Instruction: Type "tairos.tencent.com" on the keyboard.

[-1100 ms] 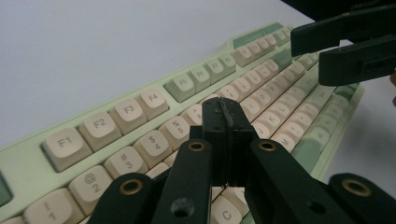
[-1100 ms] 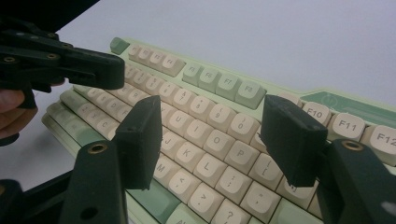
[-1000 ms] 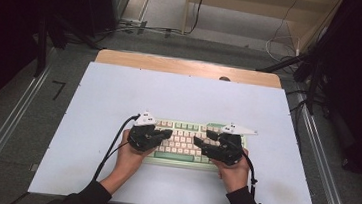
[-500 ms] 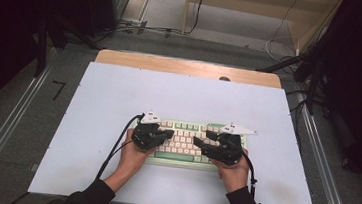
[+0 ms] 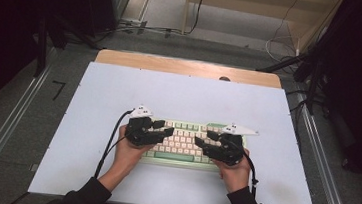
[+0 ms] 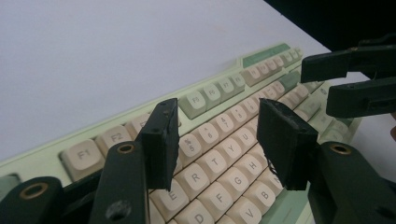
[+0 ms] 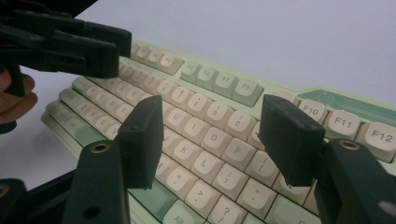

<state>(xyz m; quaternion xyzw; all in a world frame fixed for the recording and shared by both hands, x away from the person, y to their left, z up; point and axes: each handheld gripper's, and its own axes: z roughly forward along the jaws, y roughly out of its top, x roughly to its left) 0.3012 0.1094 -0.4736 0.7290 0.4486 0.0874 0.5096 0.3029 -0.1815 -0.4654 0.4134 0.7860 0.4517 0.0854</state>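
A pale green keyboard (image 5: 185, 143) with cream keys lies on the white table top, near its front edge. My left gripper (image 5: 164, 127) hovers over the keyboard's left half and points right. Its jaws have just been opening and nothing is between them. In the left gripper view, the left gripper (image 6: 217, 109) stands open above the number and letter rows of the keyboard (image 6: 224, 88). My right gripper (image 5: 205, 138) hovers over the right half, pointing left, also open. In the right gripper view, the right gripper (image 7: 212, 105) frames the O and P keys of the keyboard (image 7: 205, 116), holding nothing.
The white table top (image 5: 179, 97) has a wooden strip (image 5: 187, 67) along its far edge. The two grippers' tips face each other closely over the middle keys: the right gripper (image 6: 317, 86) shows ahead of the left one, the left gripper (image 7: 122, 53) ahead of the right.
The left gripper's jaws have spread apart above the keyboard, and that hand has shifted slightly to the right. The right gripper and the keyboard have stayed where they were.
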